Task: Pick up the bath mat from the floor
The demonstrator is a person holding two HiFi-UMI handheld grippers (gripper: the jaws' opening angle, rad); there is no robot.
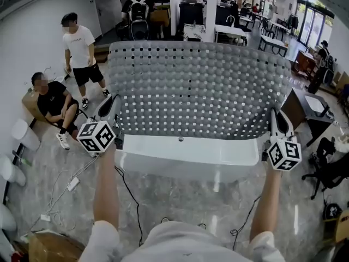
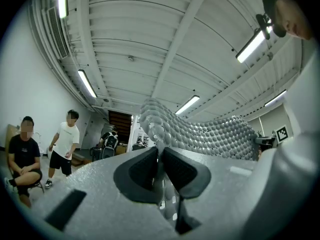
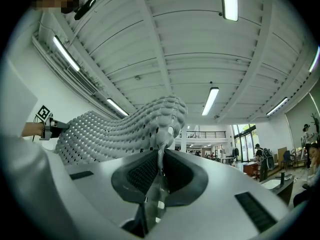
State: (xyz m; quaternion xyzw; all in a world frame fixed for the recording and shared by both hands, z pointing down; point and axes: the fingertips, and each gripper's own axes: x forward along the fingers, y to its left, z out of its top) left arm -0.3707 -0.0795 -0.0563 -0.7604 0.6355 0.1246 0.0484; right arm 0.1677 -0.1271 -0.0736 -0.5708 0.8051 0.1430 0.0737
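Note:
The grey perforated bath mat [image 1: 199,89] hangs spread out in the air in front of me, held by its two near corners. My left gripper [image 1: 113,109] is shut on the left corner and my right gripper [image 1: 276,122] on the right corner. In the left gripper view the bumpy bath mat [image 2: 200,131] rises from between the pinched left gripper [image 2: 159,160]. The right gripper view shows the bath mat [image 3: 125,126] arching up and left out of the closed right gripper [image 3: 161,166]. Both grippers point upward toward the ceiling.
A white bathtub [image 1: 185,154] stands on the glossy floor right below the mat. One person [image 1: 52,102] sits at the left wall and another person [image 1: 80,51] stands beside. Cables [image 1: 71,184] trail on the floor at left. Black office chairs [image 1: 327,165] are at right.

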